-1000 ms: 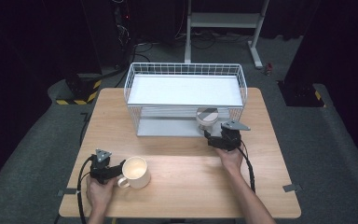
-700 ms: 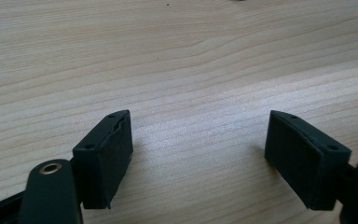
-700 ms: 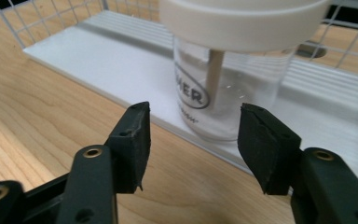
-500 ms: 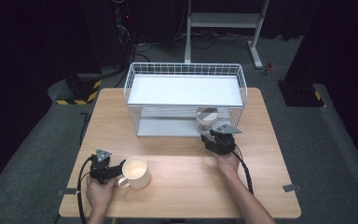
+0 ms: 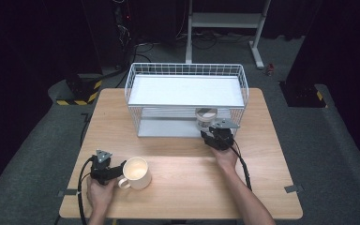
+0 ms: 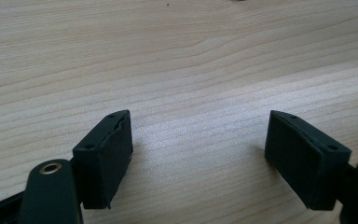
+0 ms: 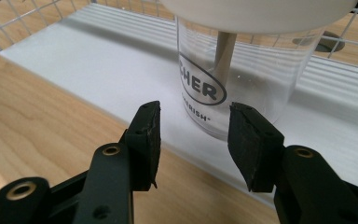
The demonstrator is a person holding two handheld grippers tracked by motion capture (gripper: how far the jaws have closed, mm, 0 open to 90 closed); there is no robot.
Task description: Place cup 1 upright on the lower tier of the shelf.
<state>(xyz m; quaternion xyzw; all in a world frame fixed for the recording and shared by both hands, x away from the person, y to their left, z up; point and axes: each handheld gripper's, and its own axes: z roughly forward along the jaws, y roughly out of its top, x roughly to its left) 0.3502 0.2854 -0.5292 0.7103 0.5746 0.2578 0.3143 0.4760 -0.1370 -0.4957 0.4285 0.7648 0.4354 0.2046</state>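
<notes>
We see a clear glass point(image 7: 233, 88) with printed lettering on the lower shelf of the white wire rack point(image 5: 186, 89), a stick standing inside it. Right gripper point(image 7: 193, 140) sits just short of the glass, jaws narrowed but gripping nothing. A cream mug point(image 5: 136, 172) stands on the table point(image 5: 187, 178), contents unclear. Left gripper point(image 6: 198, 154) lies beside it, jaws released over bare wood.

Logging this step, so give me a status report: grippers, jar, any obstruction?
Left gripper open, empty, beside mug. Right gripper open, empty, facing clear jar on lower rack shelf. No obstruction between.
</notes>
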